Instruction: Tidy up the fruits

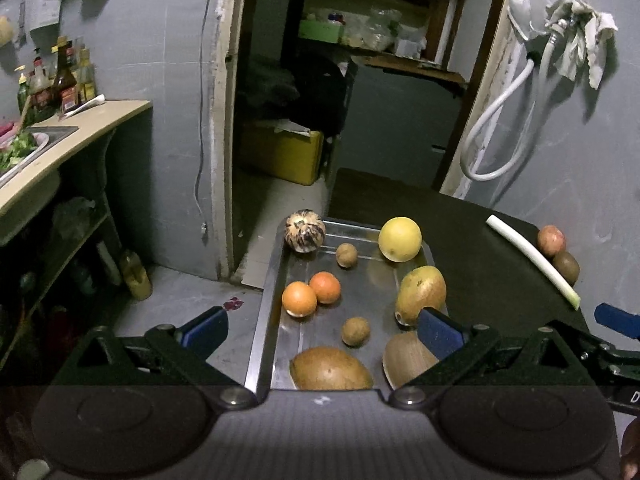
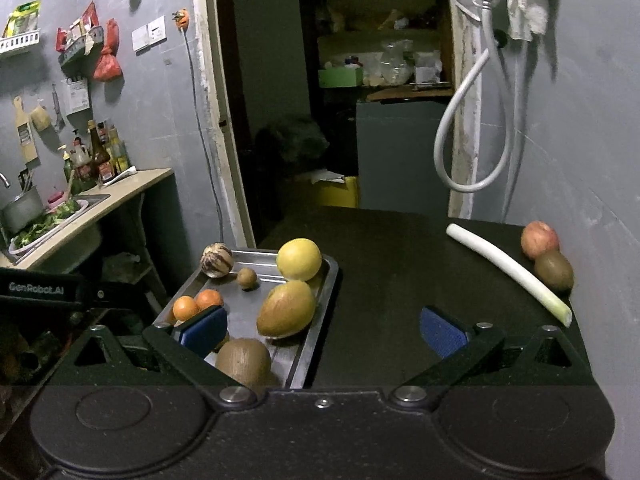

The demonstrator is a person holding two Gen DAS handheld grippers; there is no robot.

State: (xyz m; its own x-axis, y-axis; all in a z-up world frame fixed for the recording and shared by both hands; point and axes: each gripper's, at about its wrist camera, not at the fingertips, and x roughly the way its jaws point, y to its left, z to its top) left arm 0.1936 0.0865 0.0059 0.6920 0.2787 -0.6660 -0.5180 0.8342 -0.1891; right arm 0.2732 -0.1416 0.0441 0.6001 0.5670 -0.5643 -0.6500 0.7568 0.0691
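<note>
Dim, grainy, fisheye warp w/ dark corners

Readable text: one brand mark

"GenRobot.AI" stands in pale letters on the dark body of the left gripper [image 2: 72, 292], seen left of the right claw's left finger; labels on the sauce bottles [image 2: 98, 156] far off to the left are too small to read.

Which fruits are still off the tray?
Two: the apple and the kiwi touching it, at the table's far right corner behind the leek. All others sit inside the tray.
</note>
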